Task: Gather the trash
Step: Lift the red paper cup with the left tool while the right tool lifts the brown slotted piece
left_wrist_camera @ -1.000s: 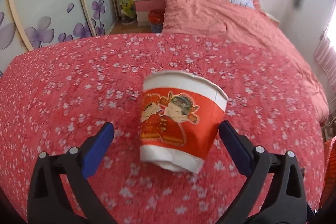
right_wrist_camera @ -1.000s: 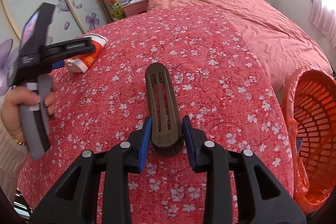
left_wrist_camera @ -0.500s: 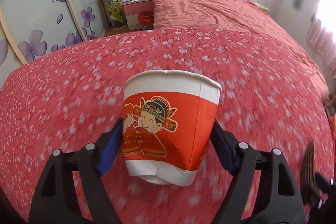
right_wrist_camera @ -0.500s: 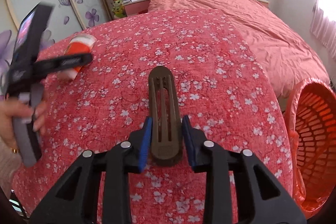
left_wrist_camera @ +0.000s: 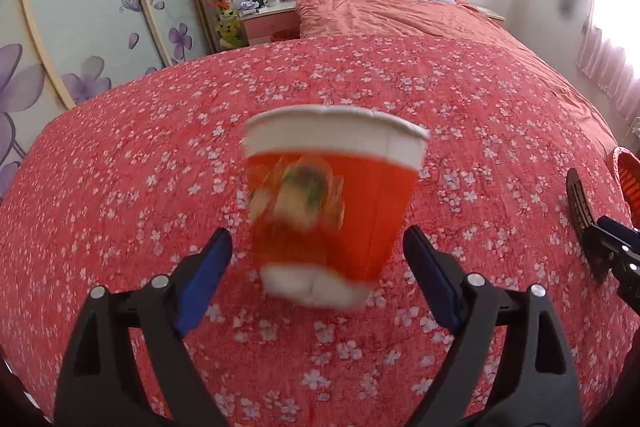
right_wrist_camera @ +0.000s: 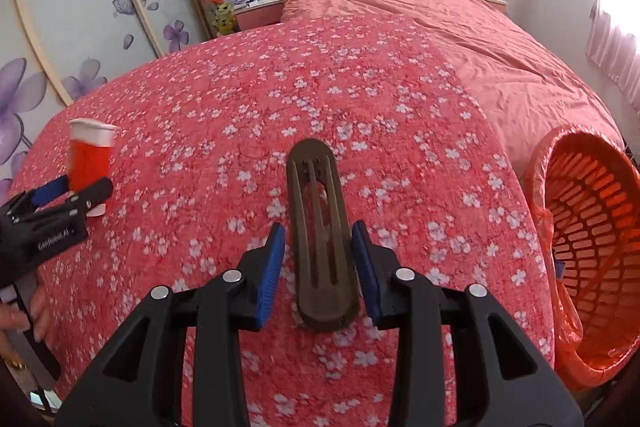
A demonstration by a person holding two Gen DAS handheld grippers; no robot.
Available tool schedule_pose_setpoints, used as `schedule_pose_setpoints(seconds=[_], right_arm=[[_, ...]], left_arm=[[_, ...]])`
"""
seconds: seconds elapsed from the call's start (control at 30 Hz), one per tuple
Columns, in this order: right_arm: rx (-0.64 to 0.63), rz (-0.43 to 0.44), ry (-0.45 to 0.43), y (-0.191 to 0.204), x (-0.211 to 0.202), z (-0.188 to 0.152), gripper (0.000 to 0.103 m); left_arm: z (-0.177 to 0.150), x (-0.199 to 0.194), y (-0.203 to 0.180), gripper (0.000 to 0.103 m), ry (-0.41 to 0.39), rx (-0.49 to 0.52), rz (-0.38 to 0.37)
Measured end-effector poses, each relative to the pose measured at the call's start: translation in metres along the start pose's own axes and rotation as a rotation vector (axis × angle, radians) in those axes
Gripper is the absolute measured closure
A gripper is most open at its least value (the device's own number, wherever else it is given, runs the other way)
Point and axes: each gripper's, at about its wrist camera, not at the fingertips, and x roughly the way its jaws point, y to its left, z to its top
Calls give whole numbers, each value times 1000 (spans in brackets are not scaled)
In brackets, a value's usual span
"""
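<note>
1. My left tongs (left_wrist_camera: 316, 237) stand wide around the red paper cup (left_wrist_camera: 332, 195); their blue pads have just been opening, and I see a gap on each side, so the cup is between them but not pressed.
2. The cup is blurred and upright over the flowered quilt (left_wrist_camera: 120, 187) of the bed, toward its left edge; I judge that it is loose for the moment, so I cannot count it as carried.
3. My right tongs (right_wrist_camera: 319, 227) are narrow, one pad on each side of the dark brown slotted piece (right_wrist_camera: 316, 187); they also have just been opening, and a thin gap shows at both pads, so the piece seems to lie on the quilt and not in a grip.
4. This piece lies nearer to the right edge of the bed; the orange basket (right_wrist_camera: 592, 227), lined with an orange bag, stands just past that edge with its mouth tilted toward the bed, I think so that trash goes in easily.
5. Both pieces are not yet in the basket; I would close firmly on each one before I carry it to the right edge.
</note>
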Motion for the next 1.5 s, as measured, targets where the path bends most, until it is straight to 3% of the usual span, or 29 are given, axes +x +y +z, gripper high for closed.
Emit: schedule_pose_setpoints(seconds=[0.53, 0.97, 1.07, 1.13, 1.5], right_arm=[[-43, -47, -11, 6, 8, -1, 63], [-66, -54, -17, 7, 9, -2, 62], [-80, -67, -16, 11, 11, -1, 63], [-85, -58, -17, 11, 10, -1, 68], [-78, -23, -59, 12, -15, -6, 69]], left_arm=[[22, 19, 3, 17, 19, -23, 0], [20, 34, 15, 19, 48, -61, -32], [23, 37, 14, 27, 49, -56, -44], [24, 36, 13, 29, 44, -48, -53], [21, 8, 5, 29, -4, -16, -46]])
